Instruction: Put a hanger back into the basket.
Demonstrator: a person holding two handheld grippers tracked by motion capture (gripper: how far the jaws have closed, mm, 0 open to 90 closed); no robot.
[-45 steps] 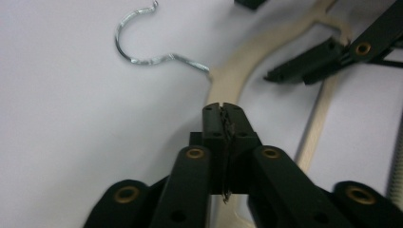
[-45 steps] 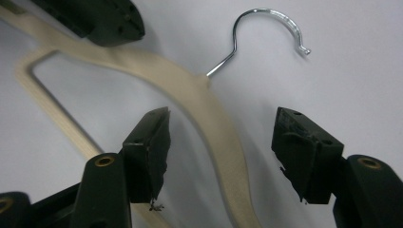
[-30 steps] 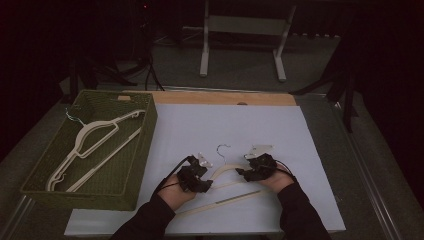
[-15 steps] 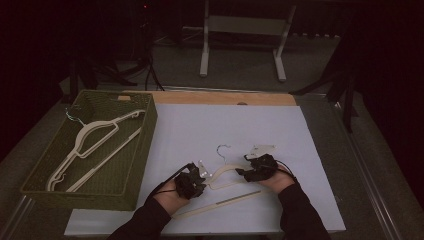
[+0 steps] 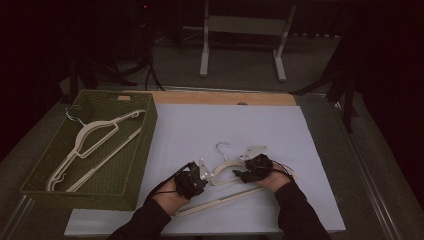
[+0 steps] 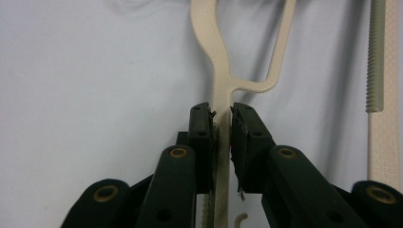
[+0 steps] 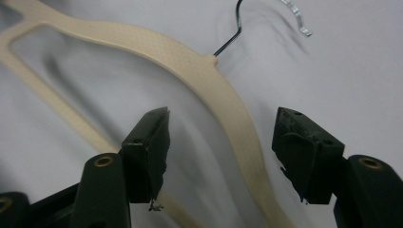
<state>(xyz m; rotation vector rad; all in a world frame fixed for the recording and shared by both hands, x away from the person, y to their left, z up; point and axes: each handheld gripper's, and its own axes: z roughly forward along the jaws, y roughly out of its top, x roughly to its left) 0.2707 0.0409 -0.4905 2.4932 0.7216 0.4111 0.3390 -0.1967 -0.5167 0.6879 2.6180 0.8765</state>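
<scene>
A cream plastic hanger (image 5: 225, 167) with a metal hook (image 5: 222, 147) lies flat on the white sheet (image 5: 225, 120) near the front edge. My left gripper (image 5: 204, 173) holds its left arm. In the left gripper view the jaws have just been closing and now pinch the hanger's arm (image 6: 216, 47) just below its fork; the gripper (image 6: 221, 121) is shut on it. My right gripper (image 5: 238, 174) hovers at the hanger's right arm. In the right gripper view the gripper (image 7: 222, 122) stands open, and the hanger's curved arm (image 7: 190, 57) runs between the jaws without touching the pads.
A green woven basket (image 5: 142, 150) stands at the left with two or three cream hangers (image 5: 90, 140) lying in it. A wooden strip (image 5: 220, 97) borders the sheet's far edge. Behind the table stands a metal frame (image 5: 245, 30) on a dark floor.
The left gripper's jaws have closed onto the hanger's left arm. Both hands have stayed almost in place, and the right gripper's jaws are as wide as before.
</scene>
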